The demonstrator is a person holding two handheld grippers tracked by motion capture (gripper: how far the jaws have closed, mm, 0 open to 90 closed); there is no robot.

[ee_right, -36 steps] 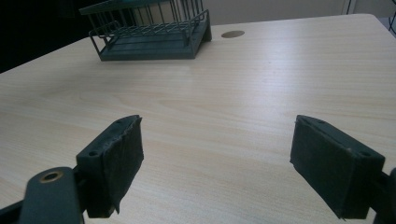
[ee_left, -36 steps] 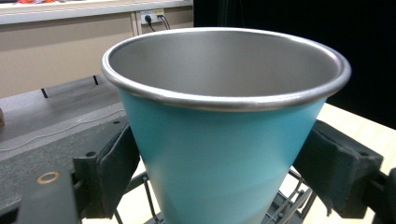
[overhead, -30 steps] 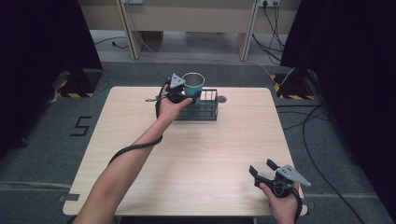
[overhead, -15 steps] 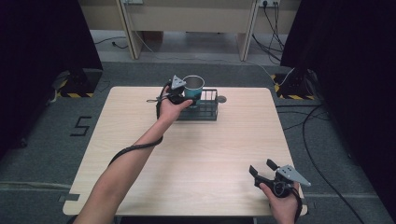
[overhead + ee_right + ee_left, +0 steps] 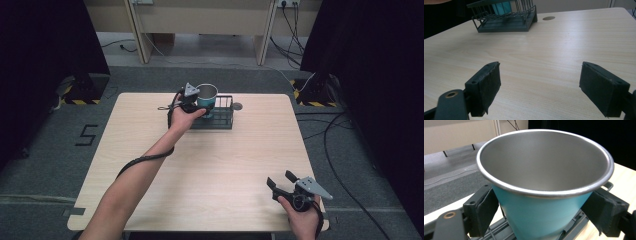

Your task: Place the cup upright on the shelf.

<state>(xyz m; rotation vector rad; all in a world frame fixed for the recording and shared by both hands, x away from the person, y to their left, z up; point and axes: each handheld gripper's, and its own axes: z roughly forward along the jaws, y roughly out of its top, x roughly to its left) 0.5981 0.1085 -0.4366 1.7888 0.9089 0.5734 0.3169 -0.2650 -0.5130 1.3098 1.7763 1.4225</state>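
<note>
A teal metal cup [image 5: 206,95] with a steel inside stands upright in the left end of a dark wire rack [image 5: 223,119] at the far middle of the table. My left gripper [image 5: 201,102] is shut on the cup's sides. In the left gripper view the cup [image 5: 536,217] sits between the two pads [image 5: 486,207], with the rack's floor [image 5: 574,227] right under it. My right gripper [image 5: 282,181] rests open near the front right edge of the table, nothing between its jaws. The right gripper view shows its jaws [image 5: 540,85] wide apart, the rack [image 5: 506,23] and cup [image 5: 501,7] far off.
The light wooden table [image 5: 225,165] has a small round grommet [image 5: 237,106] just right of the rack. My left forearm reaches diagonally across the table's left half. Cables lie on the floor beyond and to the right of the table.
The cup in my left gripper has come down a little into the rack's left end. My right gripper has stayed where it was.
</note>
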